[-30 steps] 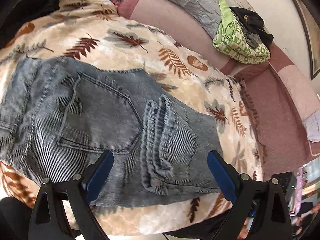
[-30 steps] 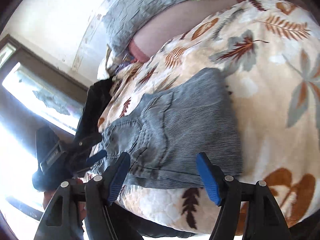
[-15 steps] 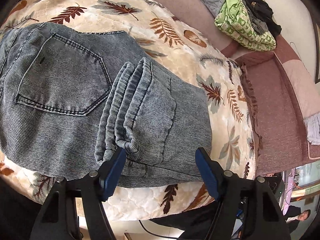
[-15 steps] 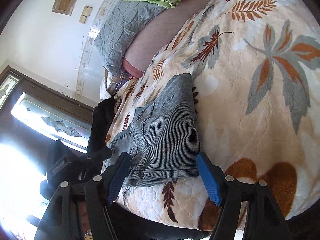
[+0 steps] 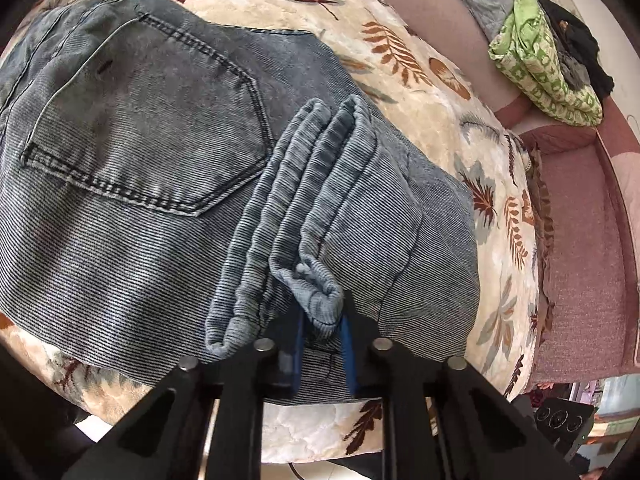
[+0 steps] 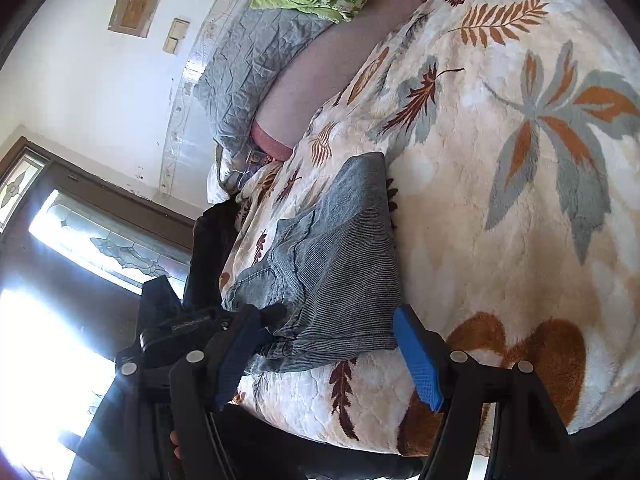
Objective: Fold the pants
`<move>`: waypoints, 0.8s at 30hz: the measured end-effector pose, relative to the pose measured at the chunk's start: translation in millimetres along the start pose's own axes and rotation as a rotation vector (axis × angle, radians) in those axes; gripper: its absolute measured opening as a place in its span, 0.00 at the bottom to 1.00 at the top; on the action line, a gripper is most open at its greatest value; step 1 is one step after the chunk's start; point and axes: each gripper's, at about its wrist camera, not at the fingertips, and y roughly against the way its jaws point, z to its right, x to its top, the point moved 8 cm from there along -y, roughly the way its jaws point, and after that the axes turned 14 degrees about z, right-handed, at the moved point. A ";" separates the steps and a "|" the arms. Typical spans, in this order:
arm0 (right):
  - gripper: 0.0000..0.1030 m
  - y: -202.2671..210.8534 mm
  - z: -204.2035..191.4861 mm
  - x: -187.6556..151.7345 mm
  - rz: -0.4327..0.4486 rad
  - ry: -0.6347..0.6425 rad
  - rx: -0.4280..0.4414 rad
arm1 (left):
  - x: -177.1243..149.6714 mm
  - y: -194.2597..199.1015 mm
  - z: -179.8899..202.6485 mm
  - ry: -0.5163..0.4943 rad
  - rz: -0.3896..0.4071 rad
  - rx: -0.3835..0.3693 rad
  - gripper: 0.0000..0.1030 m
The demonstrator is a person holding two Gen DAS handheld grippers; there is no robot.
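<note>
From my left claw's camera, going left to right, the back pocket [image 5: 144,120] of the grey-blue pants [image 5: 120,240] fills the near left, the denim lying flat on the leaf-print blanket [image 5: 452,120]. Just right of the pocket the ribbed cuffs [image 5: 296,216] are stacked on top of the seat, and my left claw [image 5: 322,344] is pinched narrow on the nearest cuff roll, its blue pads squeezing the fabric from both sides. Further right the blanket gives way to a pink bedspread [image 5: 580,240], with a green patterned cloth [image 5: 540,68] and something black bundled together at the far right edge. From my right claw's camera, the left side shows what the other view cannot: a bright window [image 6: 80,240] in a dark frame, a white wall, a grey pillow [image 6: 256,64], and my left claw [image 6: 264,320] seen from the side, clamped on the pants' near edge. In the middle the pants [image 6: 340,272] appear as a folded bundle at the blanket's [image 6: 520,160] near edge. My right claw [image 6: 324,356] stands wide, gripping nothing, its right pad just beside the bundle's corner.
</note>
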 end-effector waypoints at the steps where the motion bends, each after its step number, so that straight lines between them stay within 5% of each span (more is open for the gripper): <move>1: 0.70 0.1 0.9 -0.1 0.001 0.000 -0.004 | 0.4 1.4 -1.1 0.010 0.001 -0.009 0.11; 11: 0.70 2.6 7.6 3.9 0.028 0.004 -0.032 | -10.7 56.9 19.3 -0.130 0.203 -0.022 0.09; 15: 0.70 -0.4 11.0 2.5 0.017 0.000 -0.048 | -24.4 17.5 -11.2 -0.036 0.082 0.003 0.10; 24: 0.70 -14.6 -28.6 19.1 -0.037 -0.039 0.061 | -22.9 16.6 -7.8 -0.072 0.084 -0.028 0.11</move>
